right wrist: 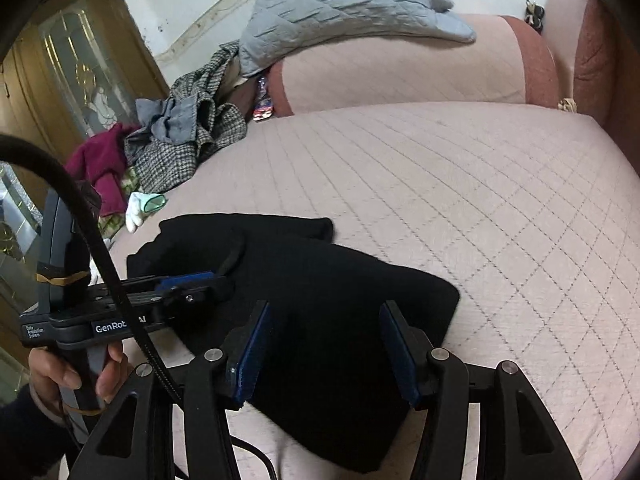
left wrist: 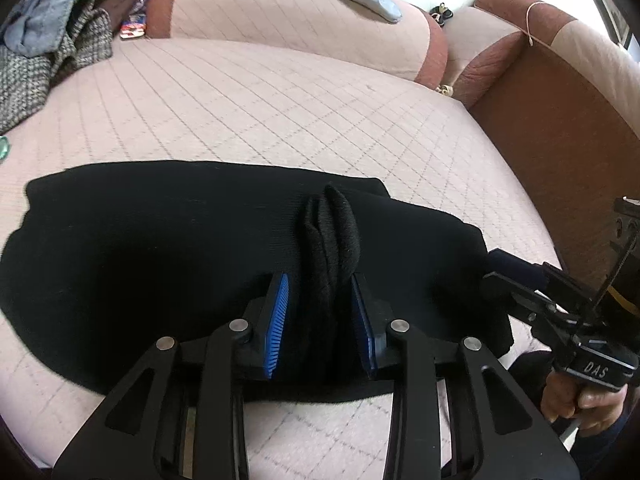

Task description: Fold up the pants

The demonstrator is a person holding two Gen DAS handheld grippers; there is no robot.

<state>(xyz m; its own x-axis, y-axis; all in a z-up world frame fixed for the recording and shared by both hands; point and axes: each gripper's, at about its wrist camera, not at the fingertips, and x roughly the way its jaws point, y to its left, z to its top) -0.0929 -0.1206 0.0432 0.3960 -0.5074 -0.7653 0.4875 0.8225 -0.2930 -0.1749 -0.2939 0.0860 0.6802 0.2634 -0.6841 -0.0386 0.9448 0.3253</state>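
We look down on black pants (left wrist: 160,256) lying folded on the pink quilted cover of a sofa seat (left wrist: 280,112), near its front edge. Our left gripper (left wrist: 320,312) sits low over the cloth with its jaws narrowed around a raised ridge of the black fabric (left wrist: 330,232), which stands up between the blue pads (left wrist: 278,320); the right pad touches the fold, while a thin gap shows at the left one, so we cannot tell whether the pinch is firm. In the right wrist view our right gripper (right wrist: 324,352) hovers over the near corner of the pants (right wrist: 328,360) with its jaws about half apart — the cloth lies below them and the pads press on nothing.

Each view catches the other tool from the side: a hand (right wrist: 76,376) grips the left handle, and another hand (left wrist: 580,396) grips the right one.

At the far left end of the seat a heap of clothes rests — a checked tweed garment (right wrist: 180,148), a grey piece (right wrist: 176,120) and a maroon one (right wrist: 104,160). A grey quilted blanket (right wrist: 340,4) drapes over the backrest, and a wooden door (right wrist: 72,68) with patterned glass stands behind.
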